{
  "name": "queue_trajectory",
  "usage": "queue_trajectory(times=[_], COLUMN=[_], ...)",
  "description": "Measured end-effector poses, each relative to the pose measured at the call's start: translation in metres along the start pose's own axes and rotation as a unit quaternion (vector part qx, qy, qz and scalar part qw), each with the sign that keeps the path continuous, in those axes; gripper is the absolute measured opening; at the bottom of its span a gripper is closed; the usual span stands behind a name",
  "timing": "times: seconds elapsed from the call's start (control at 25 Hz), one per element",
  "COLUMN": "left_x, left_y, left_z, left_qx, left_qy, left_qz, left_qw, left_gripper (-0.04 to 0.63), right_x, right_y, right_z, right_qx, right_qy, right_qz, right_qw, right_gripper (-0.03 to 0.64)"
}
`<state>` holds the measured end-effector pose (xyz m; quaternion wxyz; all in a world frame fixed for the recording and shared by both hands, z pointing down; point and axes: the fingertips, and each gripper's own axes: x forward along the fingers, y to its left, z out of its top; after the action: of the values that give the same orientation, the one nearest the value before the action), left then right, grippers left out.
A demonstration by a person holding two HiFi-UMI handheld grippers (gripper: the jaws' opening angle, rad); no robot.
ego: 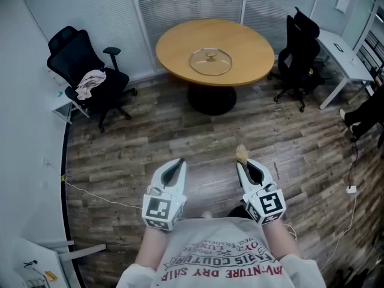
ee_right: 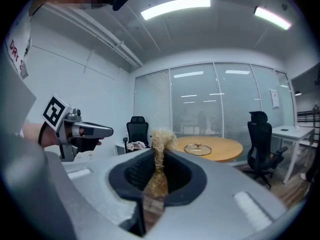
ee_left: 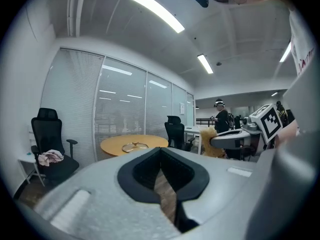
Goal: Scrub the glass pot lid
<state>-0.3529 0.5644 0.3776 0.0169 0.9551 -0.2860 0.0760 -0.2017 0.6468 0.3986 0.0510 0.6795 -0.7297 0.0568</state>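
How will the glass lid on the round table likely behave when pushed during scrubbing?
The glass lid lies dome-up and unheld on the smooth table, so it will probably slide rather than tip. Being glass, it looks rigid but breakable. The fibrous scrubber in the right tongs should flex against it.

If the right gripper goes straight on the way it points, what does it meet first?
The way looks free over bare floor, then probably the round table with the glass lid; depth is unclear.
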Motion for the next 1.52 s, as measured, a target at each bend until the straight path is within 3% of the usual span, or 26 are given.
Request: queue_trajectory(times=[0.28, 0.6, 1.16, 1.52], left_x=[0.014, 0.077, 0.282, 0.398], left_y=[0.019, 0.030, 0.056, 0.064], left_z=[-0.018, -0.023, 0.015, 0.029], left_qx=[-0.015, -0.027, -0.052, -0.064], left_qy=[0.022, 0.033, 0.027, 0.025], left_qz=[0.014, 0.050, 0.115, 0.146], left_qw=[0.9996, 0.9979, 0.9917, 0.9870], left_gripper=[0.008, 0.008, 0.008, 0.008], right_x=[0.026, 0.083, 0.226, 0.295], right_y=[-0.009, -0.065, -0.246, -0.357], right_z=[-0.015, -0.017, 0.009, 0.014], right_qx=[0.010, 0.016, -0.017, -0.008], right_qy=[0.023, 0.026, 0.031, 0.044], right_qz=[0.008, 0.040, 0.116, 0.127], right_qw=[1.000, 0.999, 0.993, 0.991], right_gripper=[0.049, 0.049, 0.049, 0.049])
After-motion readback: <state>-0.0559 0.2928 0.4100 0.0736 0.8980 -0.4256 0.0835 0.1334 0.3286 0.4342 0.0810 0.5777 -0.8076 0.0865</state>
